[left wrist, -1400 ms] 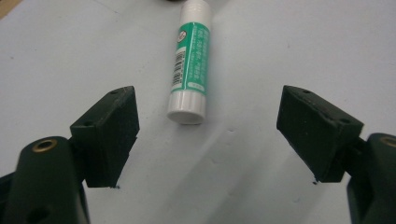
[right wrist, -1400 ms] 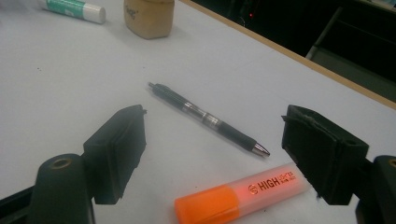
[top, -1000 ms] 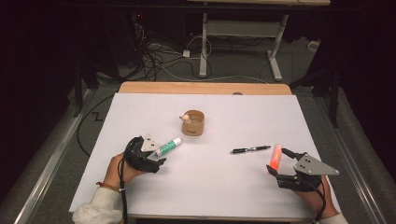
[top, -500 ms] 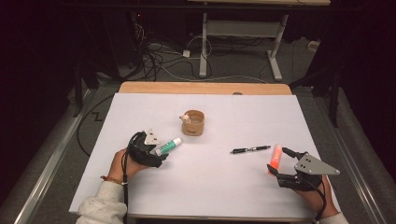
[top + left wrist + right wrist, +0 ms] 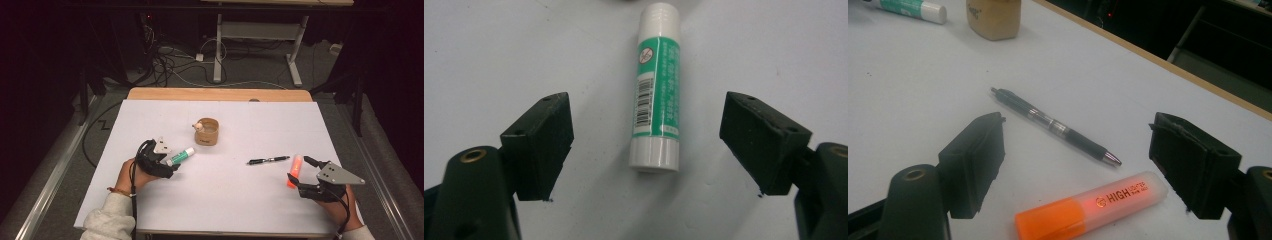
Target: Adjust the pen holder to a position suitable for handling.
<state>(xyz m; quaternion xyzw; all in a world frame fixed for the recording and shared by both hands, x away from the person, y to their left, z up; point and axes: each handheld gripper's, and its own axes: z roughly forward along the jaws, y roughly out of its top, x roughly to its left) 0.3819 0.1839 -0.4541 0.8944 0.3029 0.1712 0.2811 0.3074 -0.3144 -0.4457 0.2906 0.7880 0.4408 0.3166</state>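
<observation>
Fingers [image 5: 541, 145] of our left gripper [image 5: 656, 150] are spread wide, released, gripping nothing. Glue stick [image 5: 655, 90] lies flat on the white table [image 5: 499, 60] in the gap between them, apart from both pads. Its long axis runs away from the camera: one white end sits nearest us, level with the fingertips, the other white end points away. Green label with barcode faces up.

Fingers [image 5: 975, 160] of our right gripper [image 5: 1083, 165] are also spread, released. Orange highlighter [image 5: 1093, 205] lies on the table [image 5: 908, 90] between them, roughly crosswise to the gap. Solid orange end points toward the left finger, translucent capped end reaches close to the right finger; we can't tell if it touches. "HIGH" lettering faces up.

Black pen [image 5: 1055, 127] lies just beyond the highlighter, diagonal, its metal tip nearest the highlighter's capped end but apart from it.

High view: left gripper [image 5: 167, 162] is held in our left hand [image 5: 131, 174] at the near left of the table [image 5: 260, 210], glue stick [image 5: 181, 156] sticking out from it toward the table centre. Right gripper [image 5: 295, 177] is at the near right, highlighter [image 5: 295, 170] at its front, pen [image 5: 269, 160] just left of it.

Small tan wooden cup [image 5: 207, 132] stands upright near the table centre, well apart from both grippers, a small pale object on its left rim. In the right gripper view the cup [image 5: 994, 17] shows at the top edge, glue stick [image 5: 910, 9] left of it.

Wooden strip [image 5: 220, 94] runs along the table's far edge. Cables [image 5: 170, 60] lie on the floor beyond.
</observation>
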